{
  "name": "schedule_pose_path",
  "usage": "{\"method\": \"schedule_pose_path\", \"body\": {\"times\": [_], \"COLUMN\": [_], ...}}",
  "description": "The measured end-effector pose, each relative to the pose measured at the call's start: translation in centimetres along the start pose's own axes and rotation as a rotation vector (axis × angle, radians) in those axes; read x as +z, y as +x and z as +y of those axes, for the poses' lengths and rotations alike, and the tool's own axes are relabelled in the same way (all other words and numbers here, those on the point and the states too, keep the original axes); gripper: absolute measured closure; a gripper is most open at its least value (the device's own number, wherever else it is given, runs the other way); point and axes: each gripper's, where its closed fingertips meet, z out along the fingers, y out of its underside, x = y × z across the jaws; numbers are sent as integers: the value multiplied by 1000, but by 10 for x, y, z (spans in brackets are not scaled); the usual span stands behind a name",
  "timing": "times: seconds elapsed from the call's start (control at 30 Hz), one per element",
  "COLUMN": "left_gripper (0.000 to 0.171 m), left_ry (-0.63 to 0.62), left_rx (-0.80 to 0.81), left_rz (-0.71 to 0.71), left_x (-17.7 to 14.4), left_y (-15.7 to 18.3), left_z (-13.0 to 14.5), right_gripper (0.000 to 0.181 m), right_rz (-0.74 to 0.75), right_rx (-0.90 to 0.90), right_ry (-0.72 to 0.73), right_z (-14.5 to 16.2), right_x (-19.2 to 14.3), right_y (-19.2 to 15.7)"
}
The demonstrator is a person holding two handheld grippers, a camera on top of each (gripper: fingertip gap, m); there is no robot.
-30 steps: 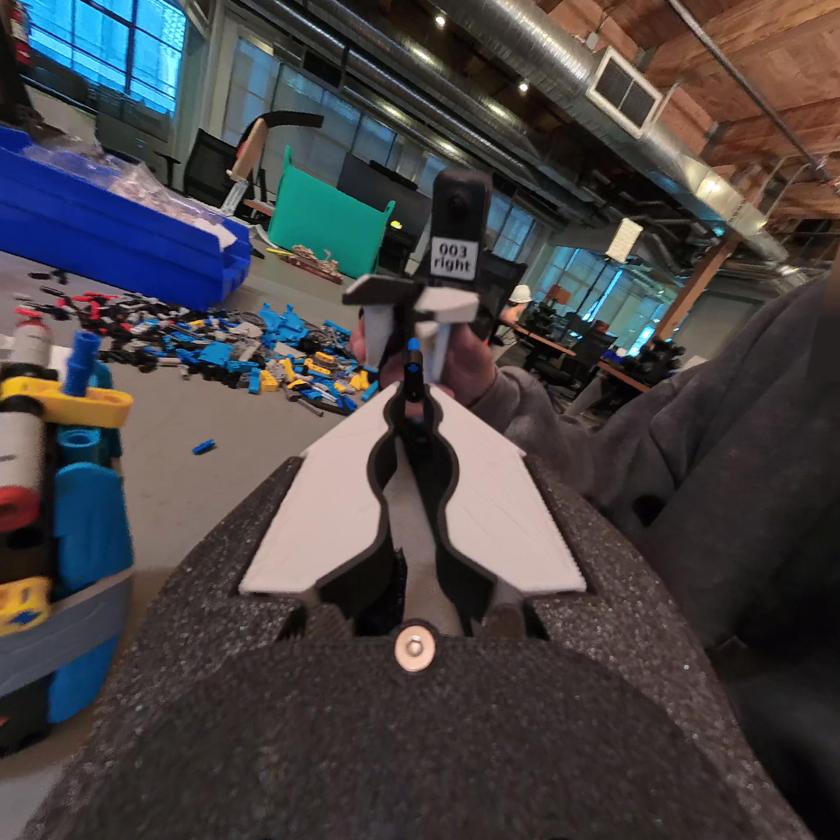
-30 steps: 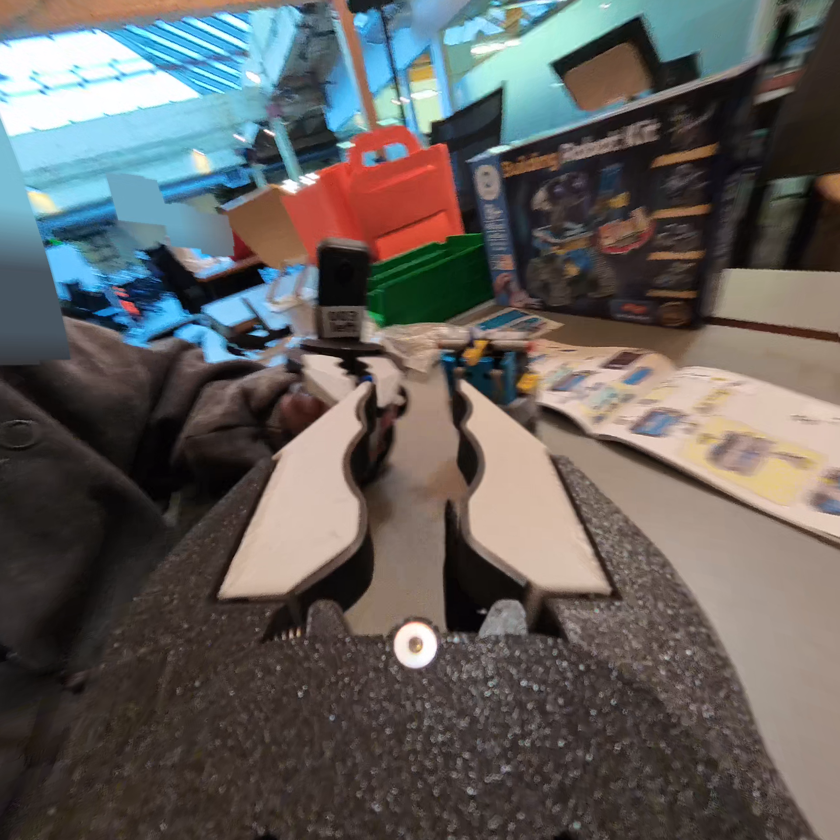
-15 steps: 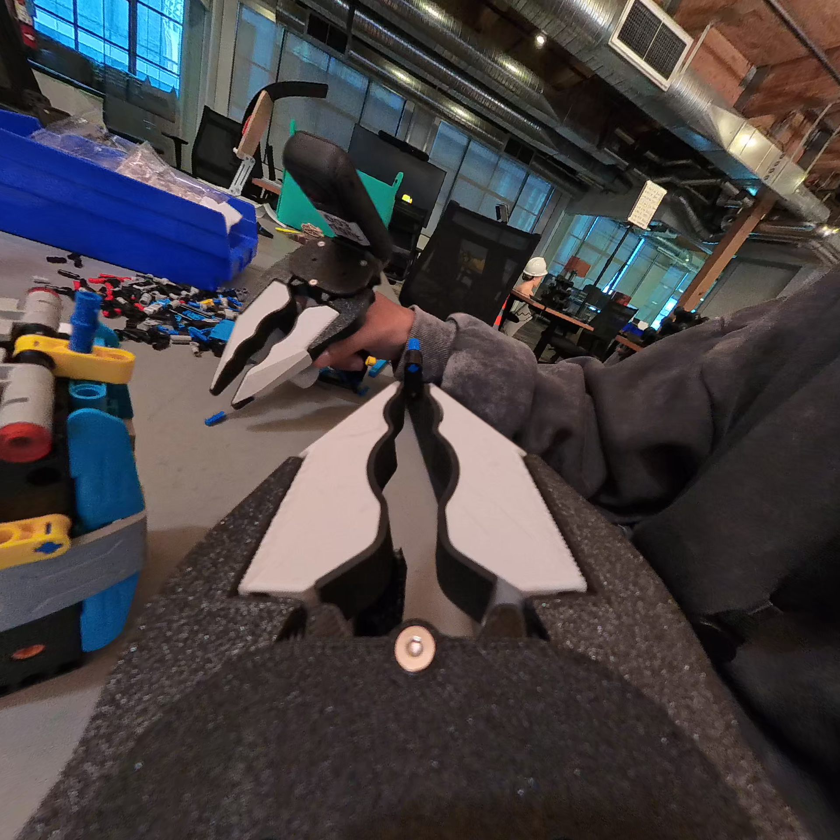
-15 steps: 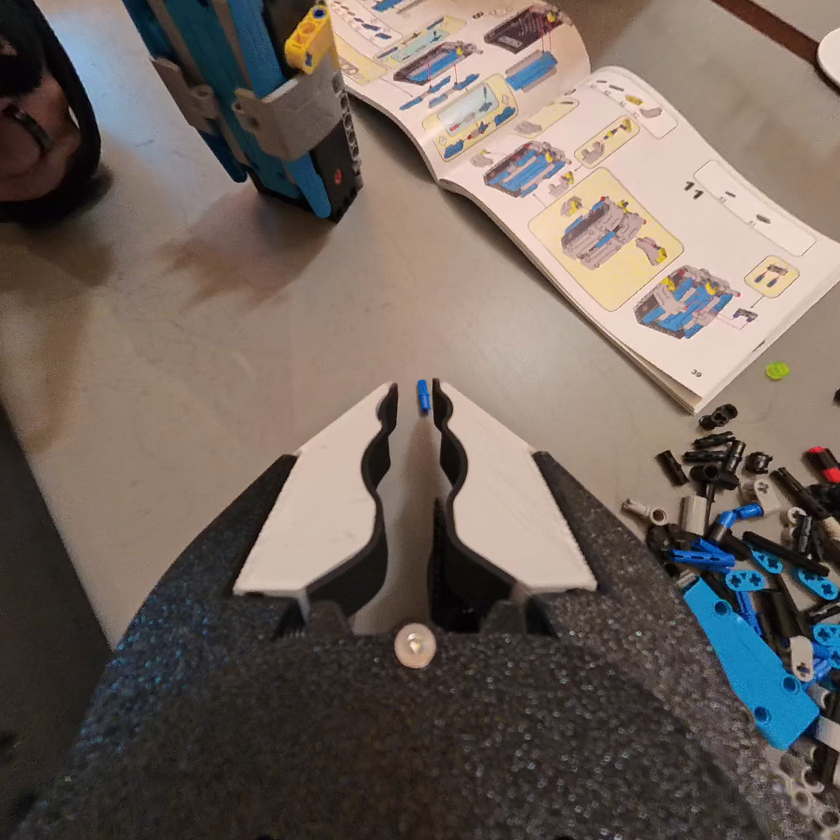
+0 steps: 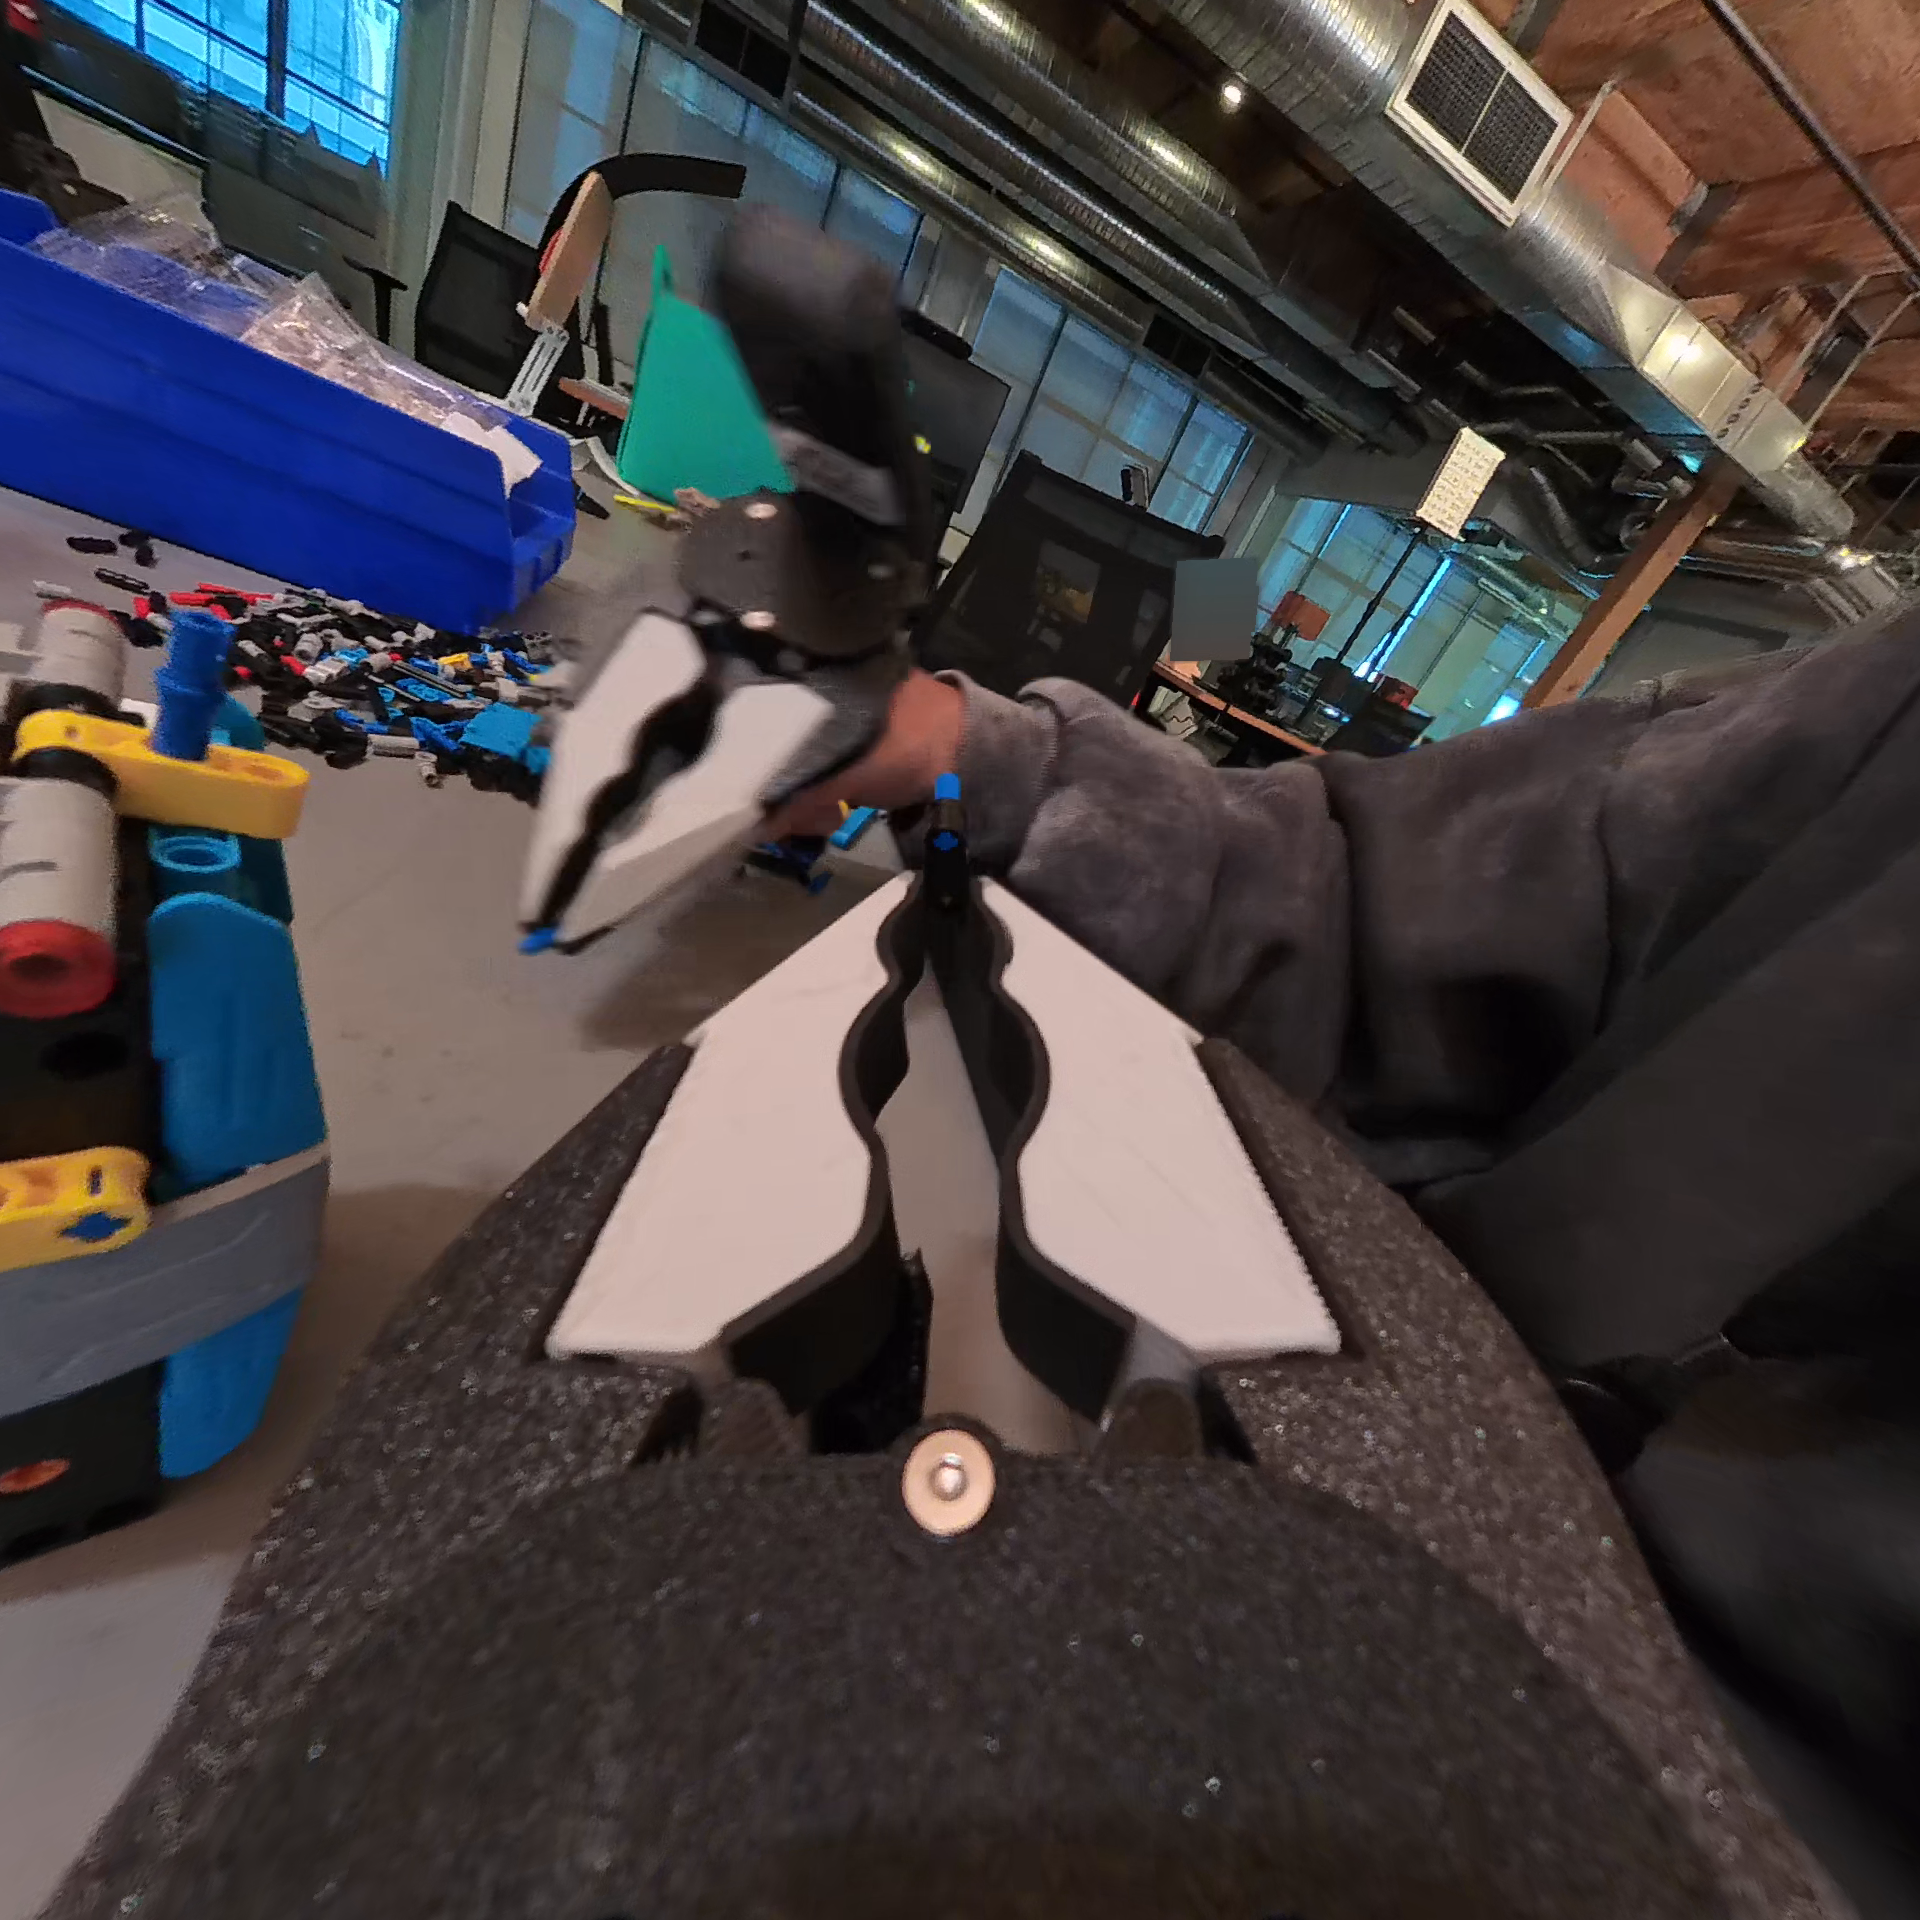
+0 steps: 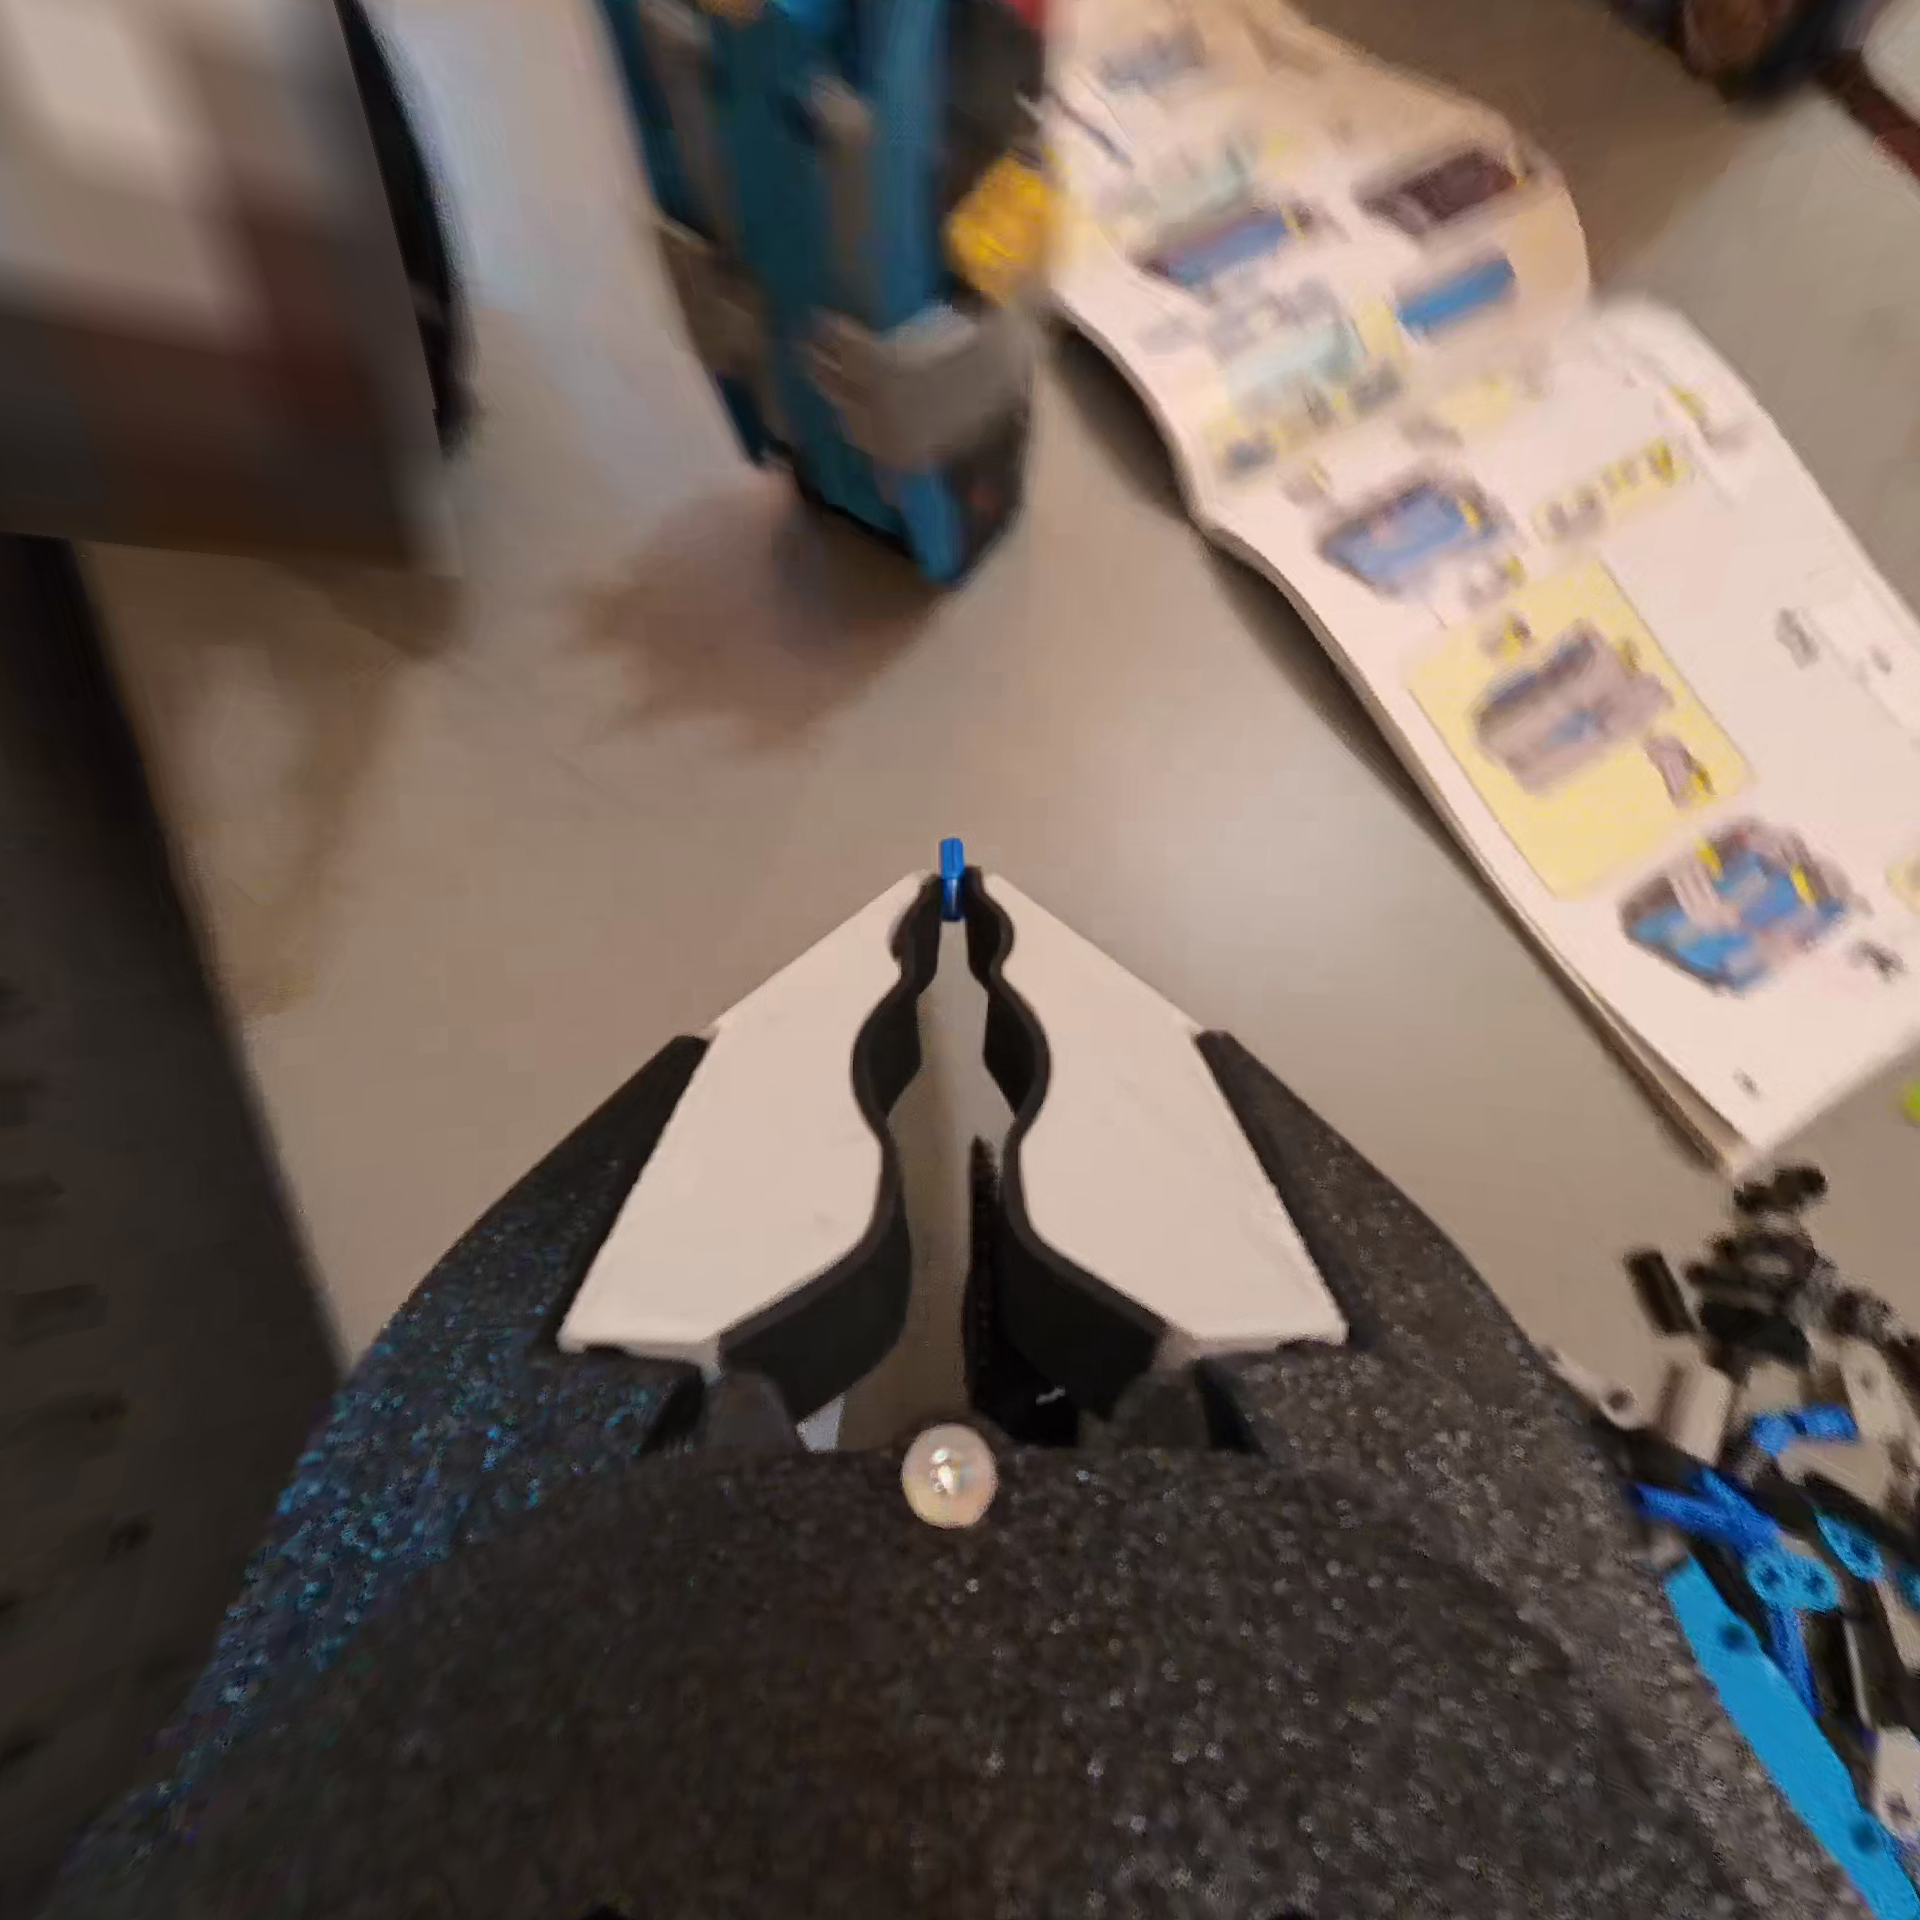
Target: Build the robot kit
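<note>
Left gripper (image 5: pixel 943 883) has its fingers pressed together on a small black and blue peg (image 5: pixel 943 831); the peg stands up out of the tips, long axis in line with the fingers, blue end outermost. Right gripper (image 6: pixel 951 883) is likewise clamped on a short blue pin (image 6: pixel 950 864), which pokes straight ahead from the tips, above the grey table (image 6: pixel 1091 748) and not touching it. In the left wrist view the right gripper appears farther off, tilted down and to the left, pin at its low tip, held by a hand (image 5: pixel 914 727) in a grey sleeve (image 5: pixel 1299 883); the two gripper tips are near one another but apart, the right one lying left of and slightly beyond the left one. A partly built blue, grey and yellow model (image 5: pixel 156 1091) stands at the left edge of that view, closer to the right gripper's tip than to the left's. Loose parts (image 5: pixel 395 686) are scattered beyond, before a blue bin (image 5: pixel 260 457). An open instruction booklet (image 6: pixel 1507 623) lies ahead and to the right of the right gripper, badly blurred; its print cannot be made out, and the tag on the right gripper's camera is smeared too.
</note>
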Motion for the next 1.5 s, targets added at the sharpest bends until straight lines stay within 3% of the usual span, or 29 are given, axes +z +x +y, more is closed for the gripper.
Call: {"method": "schedule_pose_path", "body": {"times": [0.13,0.27,0.33,0.5,1.13,1.5], "left_gripper": [166,165,165,166,166,166], "left_ry": [-8,-34,-48,-78,-172,-256], "left_rx": [-14,-35,-36,-27,19,209], "left_rz": [-5,12,25,25,33,-28], "left_x": [0,3,5,8,13,16], "left_y": [-2,-3,0,1,7,10], "left_z": [2,5,8,12,27,38], "right_gripper": [178,178,177,177,178,177], "right_rz": [51,168,257,305,347,192], "right_rx": [-158,-231,-299,-389,-585,-436], "right_ry": [117,247,226,180,31,9], "right_z": [-26,-42,-43,-45,-45,-36], "right_x": [-23,-48,-50,-43,-40,-36], "right_y": [-65,-101,-98,-98,-107,-114]}}
